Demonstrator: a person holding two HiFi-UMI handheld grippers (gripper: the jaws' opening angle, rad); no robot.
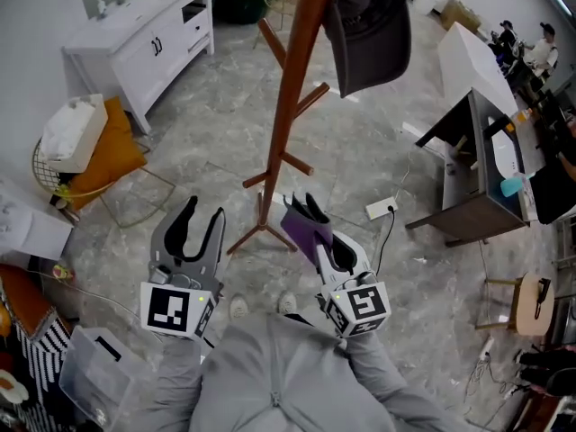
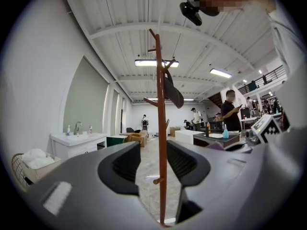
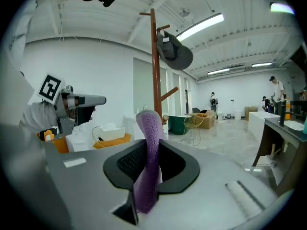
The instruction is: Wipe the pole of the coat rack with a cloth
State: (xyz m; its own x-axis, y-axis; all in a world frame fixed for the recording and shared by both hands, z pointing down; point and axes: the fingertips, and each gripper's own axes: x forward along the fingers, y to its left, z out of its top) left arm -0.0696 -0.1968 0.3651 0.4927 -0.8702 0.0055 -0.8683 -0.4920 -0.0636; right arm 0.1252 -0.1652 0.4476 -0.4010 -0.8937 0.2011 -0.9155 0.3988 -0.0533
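Head view: left tongs [image 1: 205, 211] spread, nothing btwn them; right tongs [image 1: 303, 203] pinching purple cloth [image 1: 301, 230]. Both low near coat rack's feet, cloth just short of pole [image 1: 290, 97]. Dark cap [image 1: 369, 25] hangs on upper peg. Marker cubes [image 1: 175, 309] show b&w squares.

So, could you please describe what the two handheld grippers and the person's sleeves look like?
The left gripper and right gripper have grey shells, black-lined curved claws and a cube of black-and-white square markers each. The sleeves are light grey.
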